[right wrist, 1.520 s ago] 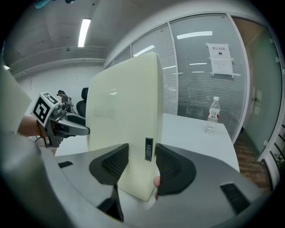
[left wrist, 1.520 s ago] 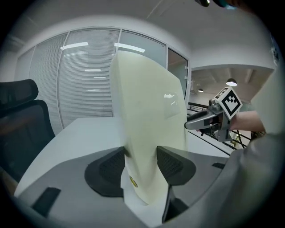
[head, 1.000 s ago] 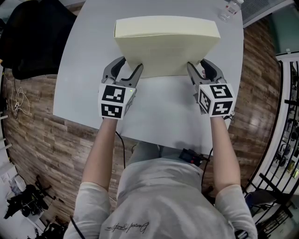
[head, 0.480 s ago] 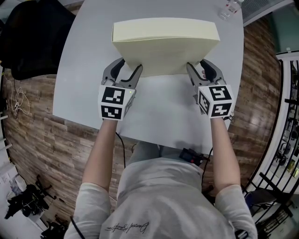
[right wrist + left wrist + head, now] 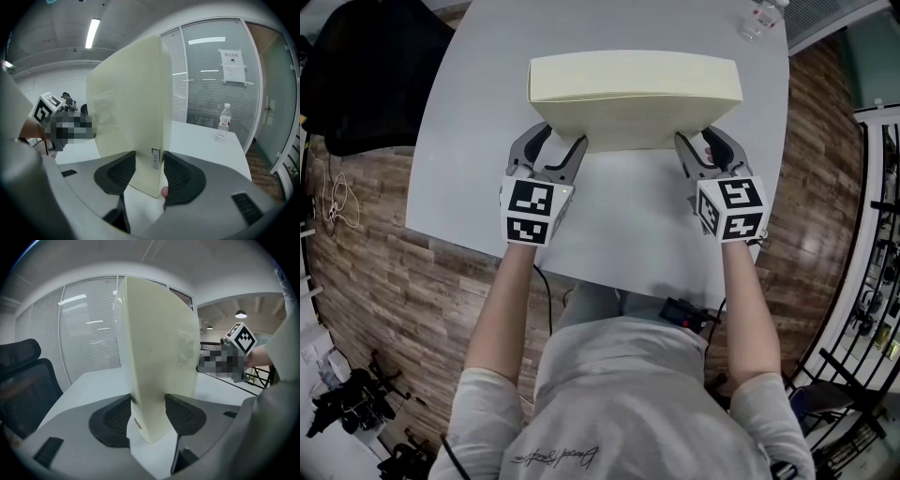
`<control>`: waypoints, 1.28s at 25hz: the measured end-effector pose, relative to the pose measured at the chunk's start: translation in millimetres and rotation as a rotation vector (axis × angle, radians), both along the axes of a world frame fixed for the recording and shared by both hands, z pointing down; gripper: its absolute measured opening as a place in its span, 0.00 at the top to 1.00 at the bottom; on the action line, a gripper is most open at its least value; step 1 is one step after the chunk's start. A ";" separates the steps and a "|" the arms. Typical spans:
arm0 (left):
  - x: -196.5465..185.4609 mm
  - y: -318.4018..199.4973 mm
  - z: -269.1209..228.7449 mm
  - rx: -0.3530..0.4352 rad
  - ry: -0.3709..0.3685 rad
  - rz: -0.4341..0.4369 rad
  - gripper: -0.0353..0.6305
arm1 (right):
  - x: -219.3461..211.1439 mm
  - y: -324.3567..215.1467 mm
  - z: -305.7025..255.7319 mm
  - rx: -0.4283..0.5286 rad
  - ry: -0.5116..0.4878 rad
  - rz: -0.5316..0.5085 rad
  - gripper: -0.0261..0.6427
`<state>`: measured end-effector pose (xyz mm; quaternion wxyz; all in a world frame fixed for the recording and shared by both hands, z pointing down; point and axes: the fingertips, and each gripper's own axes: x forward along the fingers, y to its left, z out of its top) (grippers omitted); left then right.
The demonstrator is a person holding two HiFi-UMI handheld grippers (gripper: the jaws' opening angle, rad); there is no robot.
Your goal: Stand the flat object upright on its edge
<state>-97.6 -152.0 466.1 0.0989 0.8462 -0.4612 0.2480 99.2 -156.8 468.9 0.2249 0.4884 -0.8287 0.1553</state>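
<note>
The panel point(image 5: 633, 94) stands almost upright on the table point(image 5: 609, 220), lower edge toward the person. The left gripper point(image 5: 557, 143) and right gripper point(image 5: 703, 139) each clamp one lower corner. Best to tilt both sides evenly to vertical, then loosen slowly, watching for any lean.

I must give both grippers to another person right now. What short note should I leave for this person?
Left gripper: shut on the lower left corner of the cream slab.
Right gripper: shut on its lower right corner.
Slab: above the grey table, tipped up steeply, nearly upright; whether its lower edge touches the table, I cannot tell.
Done: slab raised off its flat face.
Left: bring it fully vertical on its edge, probably open both jaws slowly, check that it stands alone.
</note>
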 end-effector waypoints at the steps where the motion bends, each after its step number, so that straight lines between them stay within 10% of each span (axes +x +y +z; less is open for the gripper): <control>1: -0.3 1.1 0.4 0.000 -0.001 0.000 0.59 | -0.2 0.9 0.3 -0.001 0.001 0.000 0.65; 32: 1.9 3.3 3.1 -0.018 0.022 -0.029 0.55 | 0.4 1.0 3.6 -0.015 -0.005 -0.020 0.61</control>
